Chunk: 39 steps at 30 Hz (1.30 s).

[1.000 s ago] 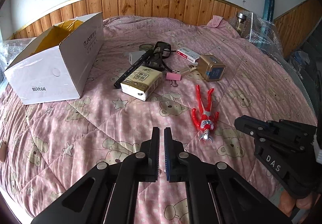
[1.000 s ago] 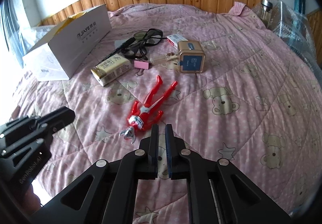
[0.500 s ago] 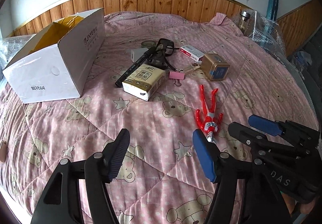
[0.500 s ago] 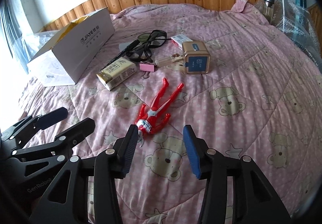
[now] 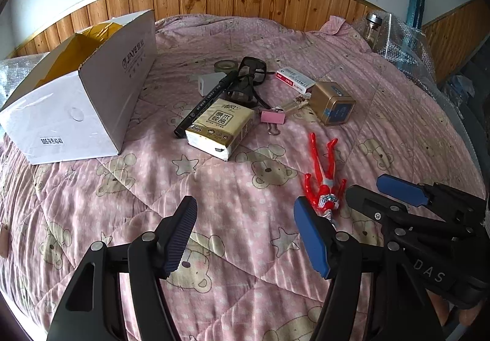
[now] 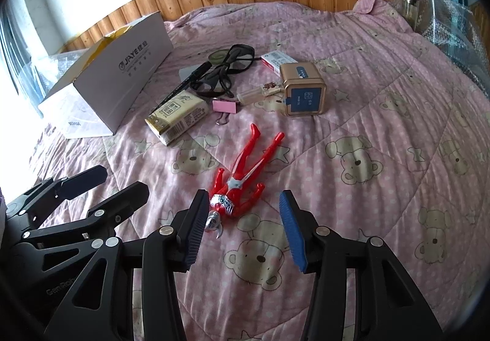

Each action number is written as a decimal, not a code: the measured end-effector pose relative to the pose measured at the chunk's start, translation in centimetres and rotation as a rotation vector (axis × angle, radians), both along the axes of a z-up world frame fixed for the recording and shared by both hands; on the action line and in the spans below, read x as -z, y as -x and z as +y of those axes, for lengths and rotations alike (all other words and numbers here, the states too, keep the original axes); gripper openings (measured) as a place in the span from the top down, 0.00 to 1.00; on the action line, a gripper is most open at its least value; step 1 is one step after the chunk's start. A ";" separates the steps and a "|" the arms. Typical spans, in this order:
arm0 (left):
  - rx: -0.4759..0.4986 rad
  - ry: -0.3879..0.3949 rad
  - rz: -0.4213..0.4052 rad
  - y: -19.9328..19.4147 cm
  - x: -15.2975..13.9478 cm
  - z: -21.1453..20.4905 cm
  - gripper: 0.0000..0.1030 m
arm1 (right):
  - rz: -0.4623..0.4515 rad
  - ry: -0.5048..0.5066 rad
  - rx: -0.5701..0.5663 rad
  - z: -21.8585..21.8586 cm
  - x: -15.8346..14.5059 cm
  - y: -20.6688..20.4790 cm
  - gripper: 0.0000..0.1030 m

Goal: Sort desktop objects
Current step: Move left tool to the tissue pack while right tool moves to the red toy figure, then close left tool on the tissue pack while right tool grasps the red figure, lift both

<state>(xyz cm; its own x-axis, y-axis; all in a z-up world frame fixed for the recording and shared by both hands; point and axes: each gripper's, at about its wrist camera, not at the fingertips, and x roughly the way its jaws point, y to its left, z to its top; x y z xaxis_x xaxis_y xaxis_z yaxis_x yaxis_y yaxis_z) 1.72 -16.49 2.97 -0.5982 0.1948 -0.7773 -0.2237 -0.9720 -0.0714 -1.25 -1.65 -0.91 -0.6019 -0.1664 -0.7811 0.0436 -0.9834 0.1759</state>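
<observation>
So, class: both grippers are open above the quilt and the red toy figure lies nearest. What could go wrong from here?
1. The right gripper is off-centre: its left finger sits by the red toy figure's head, so closing might clip only the head.
2. The left gripper hovers close beside the right one; both reaching in could collide.
3. The soft quilt may snag fingers pushed too low.

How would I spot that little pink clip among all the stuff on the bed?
Start at the big white cardboard box on the pink quilt, then move right past the gold tissue pack. The pink binder clip lies just beyond it, before the gold tin. It is the only small pink item, with wire handles.
</observation>
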 end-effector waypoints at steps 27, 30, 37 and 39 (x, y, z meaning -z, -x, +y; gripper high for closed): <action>0.051 -0.038 -0.118 12.1 4.5 -2.0 0.32 | -0.065 0.011 0.012 1.4 3.3 3.9 0.65; 0.048 -0.092 -0.106 12.4 4.4 -3.2 0.32 | -0.059 0.021 0.036 2.7 2.9 3.7 0.65; 0.134 -0.063 -0.082 13.3 4.8 -1.2 0.23 | -0.055 0.047 0.041 2.8 3.2 4.6 0.49; 0.141 -0.053 -0.082 13.7 4.7 -0.6 0.23 | -0.048 0.045 0.042 2.5 3.6 4.9 0.49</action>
